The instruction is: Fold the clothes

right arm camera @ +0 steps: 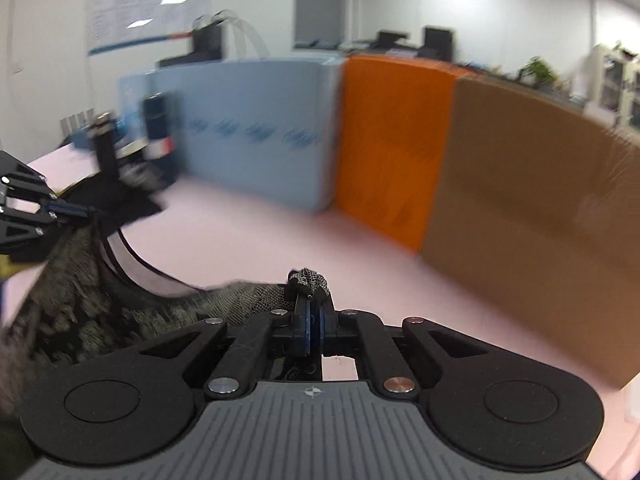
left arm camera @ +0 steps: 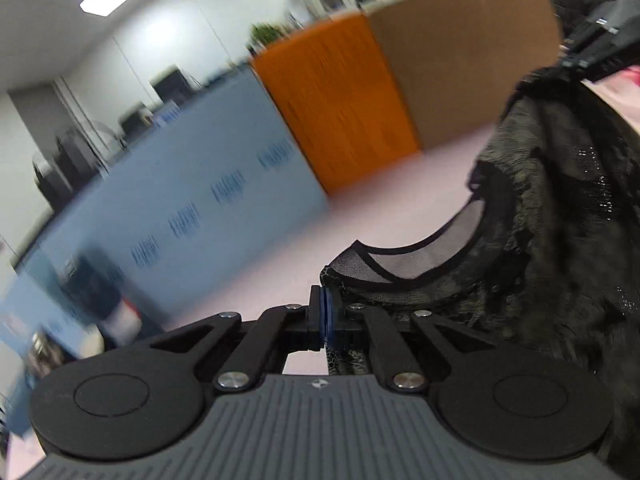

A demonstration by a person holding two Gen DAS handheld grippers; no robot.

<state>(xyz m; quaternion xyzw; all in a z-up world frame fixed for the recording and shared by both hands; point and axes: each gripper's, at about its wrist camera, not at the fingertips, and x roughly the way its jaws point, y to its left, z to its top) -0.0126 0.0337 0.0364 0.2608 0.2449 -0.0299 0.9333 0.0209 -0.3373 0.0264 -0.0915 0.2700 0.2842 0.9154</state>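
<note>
The left gripper [left arm camera: 325, 316] and right gripper [right arm camera: 314, 318] each pinch the dark lace garment [left arm camera: 560, 220], its lower part cut off, above the blurred pink table [left arm camera: 360, 208].

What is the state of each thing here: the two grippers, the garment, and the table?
Left gripper: shut on the garment's edge.
Right gripper: shut on another corner of the garment.
Garment: dark, lacy, with a sheer black-trimmed edge; lifted and hanging between both grippers, not folded.
Table: pink surface, bare in the middle; blurred objects stand at its far left end.
</note>
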